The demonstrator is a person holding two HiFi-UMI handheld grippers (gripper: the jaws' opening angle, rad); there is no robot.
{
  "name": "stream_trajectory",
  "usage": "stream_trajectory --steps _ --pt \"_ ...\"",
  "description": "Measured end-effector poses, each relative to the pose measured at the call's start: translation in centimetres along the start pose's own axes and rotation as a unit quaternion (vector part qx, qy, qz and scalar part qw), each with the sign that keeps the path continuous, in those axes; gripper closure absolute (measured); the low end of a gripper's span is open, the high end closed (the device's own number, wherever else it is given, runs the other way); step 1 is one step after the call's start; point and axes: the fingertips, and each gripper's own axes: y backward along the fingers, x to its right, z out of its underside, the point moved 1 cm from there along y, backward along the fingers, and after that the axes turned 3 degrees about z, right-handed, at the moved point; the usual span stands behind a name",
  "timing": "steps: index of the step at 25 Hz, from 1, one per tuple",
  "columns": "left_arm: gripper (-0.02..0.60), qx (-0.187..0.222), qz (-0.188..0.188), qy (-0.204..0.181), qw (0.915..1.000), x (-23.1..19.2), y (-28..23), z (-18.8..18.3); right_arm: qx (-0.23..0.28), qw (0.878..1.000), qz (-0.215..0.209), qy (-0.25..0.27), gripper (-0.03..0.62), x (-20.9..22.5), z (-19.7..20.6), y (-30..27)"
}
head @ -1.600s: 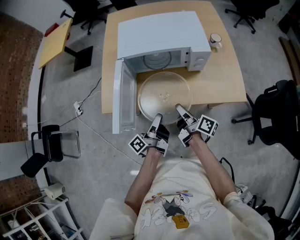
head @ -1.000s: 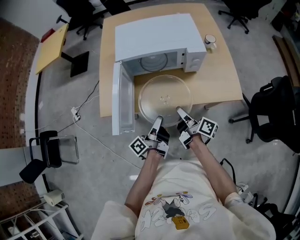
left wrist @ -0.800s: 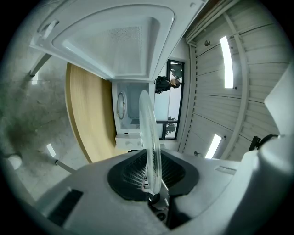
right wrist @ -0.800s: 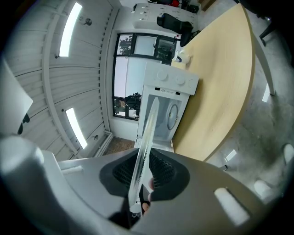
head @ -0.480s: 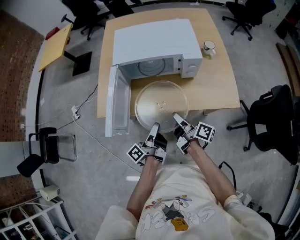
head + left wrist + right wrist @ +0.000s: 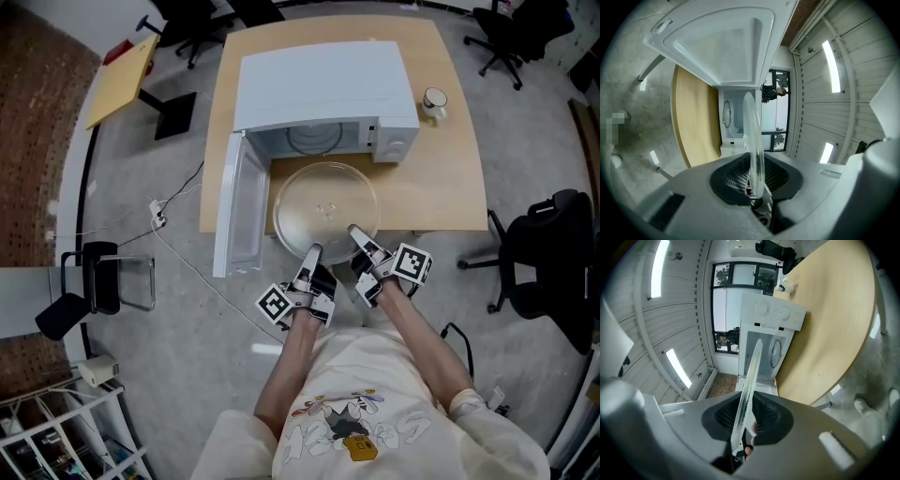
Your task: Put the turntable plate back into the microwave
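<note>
Pinching near rim of turntable plate (image 6: 325,208) — fingers of left gripper (image 6: 313,250), right gripper (image 6: 355,231); plate level, before open microwave (image 6: 319,80).

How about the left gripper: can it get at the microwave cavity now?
Probably yes: the microwave door hangs wide open at the left, and the left gripper, shut on the glass turntable plate, points at the unblocked cavity.

Right tongs (image 6: 355,232) just loosened slightly on plate (image 6: 323,199)
</note>
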Motion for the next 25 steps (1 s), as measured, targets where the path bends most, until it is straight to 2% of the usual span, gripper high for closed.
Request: stream_trajectory --steps 8,15,18,25 --pt "0.525 -0.022 -0.011 0.014 0.9996 -1.1 -4.7 -3.7 0.029 0.999 0.013 -0.011 0.539 1.2 -3.1 -4.6" --pt "0.525 -0.037 -0.023 0.021 0.9988 -2.0 -6.6 -6.0 0.034 0.999 0.031 -0.014 0.540 2.1 -4.1 -7.1" --pt "0.526 -0.034 -0.020 0.028 0.9988 -2.0 -7.3 -6.5 0.037 0.998 0.035 -0.020 0.542 2.5 -4.6 -7.9" --pt "0.525 -0.020 -0.031 0.032 0.9988 -3.1 -7.7 -6.8 0.013 1.000 0.013 -0.019 0.537 2.3 -5.0 -8.9"
